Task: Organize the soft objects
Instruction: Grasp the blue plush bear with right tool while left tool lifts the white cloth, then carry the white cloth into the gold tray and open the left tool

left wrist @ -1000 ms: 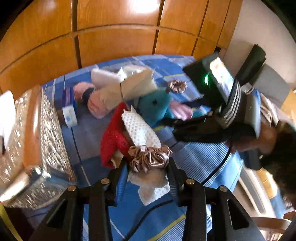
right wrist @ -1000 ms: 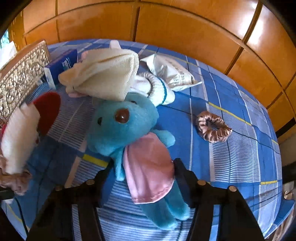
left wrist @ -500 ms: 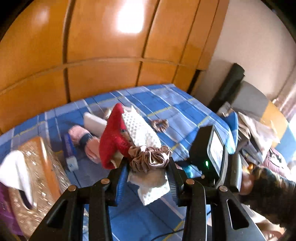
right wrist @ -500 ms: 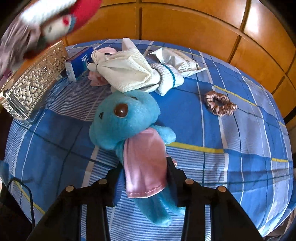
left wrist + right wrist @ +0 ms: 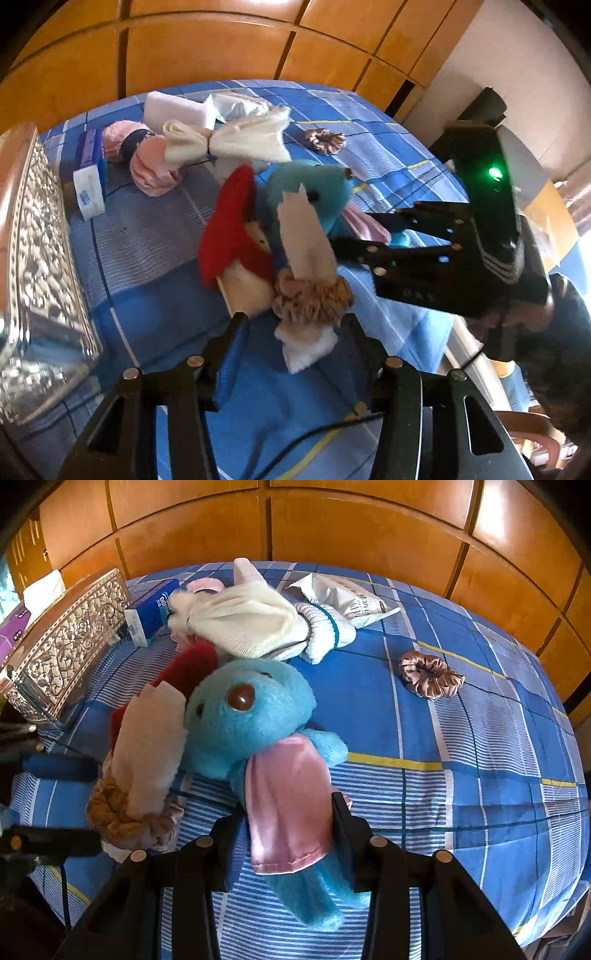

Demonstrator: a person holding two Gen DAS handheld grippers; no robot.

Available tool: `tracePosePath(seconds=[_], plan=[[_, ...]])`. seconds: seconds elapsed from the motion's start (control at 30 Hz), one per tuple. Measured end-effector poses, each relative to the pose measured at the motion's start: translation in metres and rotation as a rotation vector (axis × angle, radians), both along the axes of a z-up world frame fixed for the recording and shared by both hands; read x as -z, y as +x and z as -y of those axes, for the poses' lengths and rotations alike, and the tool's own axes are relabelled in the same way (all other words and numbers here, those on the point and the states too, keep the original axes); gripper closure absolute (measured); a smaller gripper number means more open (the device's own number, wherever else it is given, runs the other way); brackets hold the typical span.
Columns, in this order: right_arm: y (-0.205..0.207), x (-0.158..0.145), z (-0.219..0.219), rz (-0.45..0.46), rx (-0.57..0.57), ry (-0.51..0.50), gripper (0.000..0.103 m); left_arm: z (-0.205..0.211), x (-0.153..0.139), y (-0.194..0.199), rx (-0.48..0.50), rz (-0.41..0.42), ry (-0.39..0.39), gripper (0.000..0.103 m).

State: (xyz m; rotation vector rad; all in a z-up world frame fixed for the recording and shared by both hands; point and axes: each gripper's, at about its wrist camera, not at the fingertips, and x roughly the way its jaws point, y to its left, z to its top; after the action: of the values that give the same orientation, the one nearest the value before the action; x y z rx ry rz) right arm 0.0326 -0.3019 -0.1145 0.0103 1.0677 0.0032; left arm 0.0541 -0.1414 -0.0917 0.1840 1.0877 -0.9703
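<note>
Lying on a bed (image 5: 461,738) covered in a blue plaid sheet, a blue plush toy (image 5: 251,712) with a brown nose and a pink satin bib sits near the middle. The right hand-held gripper (image 5: 288,812) has its two black fingers closed against either side of the toy's body and bib, holding it.

Just beside the toy's head, touching it, is a bundle (image 5: 291,258) made of red knit fabric, a white dotted cloth and a tan satin scrunchie wrapped around them. The left hand-held gripper (image 5: 293,325) frames the lower end of this bundle; its fingers stand apart on either side of the scrunchie, with a gap showing on the left side, so the jaws look loosened rather than clamped. The bundle is blurred in the left wrist view.

Behind the plush toy lies a cream cloth (image 5: 243,624) tied at one end, overlapping a white sock (image 5: 325,631) with a teal stripe. A pink fuzzy item (image 5: 147,162) sits beside them. Further back rests a crinkled white packet (image 5: 343,598).

A second scrunchie (image 5: 430,675), brownish pink, lies alone on the sheet, well apart to the right of the toy.

On the left edge of the bed stands an ornate silver tissue box (image 5: 70,646), with a small blue carton (image 5: 151,609) beside it. Wooden panels (image 5: 332,528) rise behind the bed.
</note>
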Motion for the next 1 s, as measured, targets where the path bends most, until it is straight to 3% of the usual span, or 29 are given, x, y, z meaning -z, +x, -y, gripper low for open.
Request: tracePosePath(seconds=[0.07, 0.2, 0.33, 0.4, 0.53, 0.63, 0.83, 1.0], plan=[[-0.001, 0.000, 0.000, 0.002, 0.000, 0.004, 0.061, 0.002, -0.001, -0.005, 0.009, 0.008, 0.000, 0.043], [0.000, 0.000, 0.003, -0.002, -0.004, -0.010, 0.061, 0.017, -0.005, -0.010, 0.021, -0.013, -0.010, 0.046], [-0.005, 0.002, 0.008, 0.004, 0.005, -0.008, 0.061, 0.033, -0.011, -0.017, 0.033, 0.076, 0.015, 0.042], [-0.006, 0.002, 0.011, 0.006, 0.009, -0.007, 0.061, 0.042, -0.002, -0.010, 0.032, 0.060, 0.052, 0.045], [-0.007, 0.003, 0.015, 0.012, 0.015, 0.001, 0.061, 0.060, 0.013, -0.006, 0.059, 0.049, 0.104, 0.069], [-0.007, 0.004, 0.018, 0.016, 0.019, 0.011, 0.061, 0.058, 0.012, -0.011, 0.057, 0.086, 0.115, 0.073], [-0.008, 0.004, 0.018, 0.021, 0.028, 0.018, 0.061, 0.030, -0.035, -0.012, 0.092, 0.100, -0.001, 0.074], [-0.009, 0.004, 0.015, 0.015, 0.046, 0.008, 0.061, 0.006, -0.091, 0.045, -0.070, 0.130, -0.105, 0.073]])
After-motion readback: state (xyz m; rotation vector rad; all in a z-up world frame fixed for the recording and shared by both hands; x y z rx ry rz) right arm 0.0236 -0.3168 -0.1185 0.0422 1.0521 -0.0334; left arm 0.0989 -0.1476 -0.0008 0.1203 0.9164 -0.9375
